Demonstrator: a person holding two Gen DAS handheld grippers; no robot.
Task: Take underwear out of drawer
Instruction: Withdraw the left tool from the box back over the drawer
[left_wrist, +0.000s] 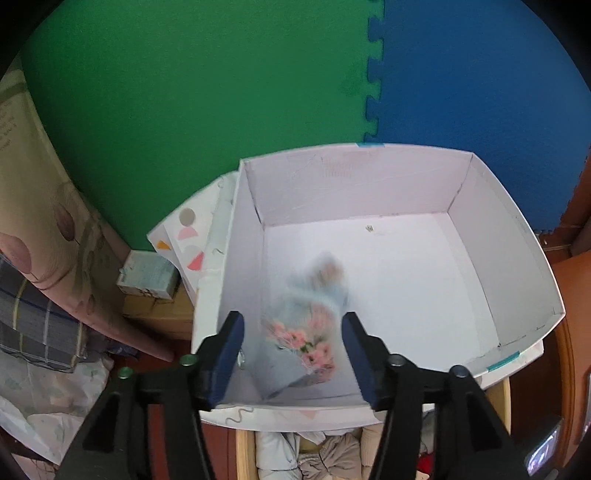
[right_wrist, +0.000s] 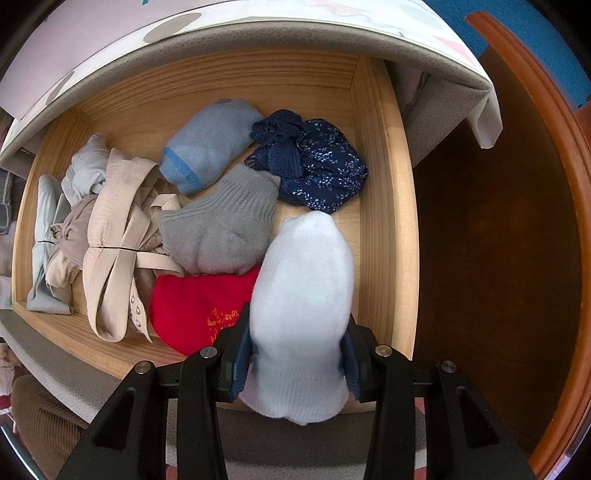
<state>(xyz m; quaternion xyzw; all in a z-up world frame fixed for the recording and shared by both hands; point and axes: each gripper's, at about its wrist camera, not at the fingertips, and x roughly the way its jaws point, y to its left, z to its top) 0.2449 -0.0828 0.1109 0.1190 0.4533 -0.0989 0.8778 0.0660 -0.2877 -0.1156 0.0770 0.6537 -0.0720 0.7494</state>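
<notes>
A: Where is the left gripper (left_wrist: 291, 354)?

B: Over the white cardboard box (left_wrist: 517, 258), jaws spread. A blurred pale-blue floral underwear piece (left_wrist: 303, 332) shows between its dark pads, touching neither, over the near-left part of the box floor.

A: And the right gripper (right_wrist: 295, 354)?

B: Pointing down over the open light-wood drawer (right_wrist: 380, 184), pinching a white knitted sock (right_wrist: 303, 295) near its cuff.

A: What lies in the drawer?

B: A navy floral lace-trimmed underwear piece (right_wrist: 314, 170) at the far right, a grey sock (right_wrist: 221, 225), a light-blue sock (right_wrist: 210, 140), a red cloth (right_wrist: 199, 310) and beige garments (right_wrist: 114, 236) to the left.
</notes>
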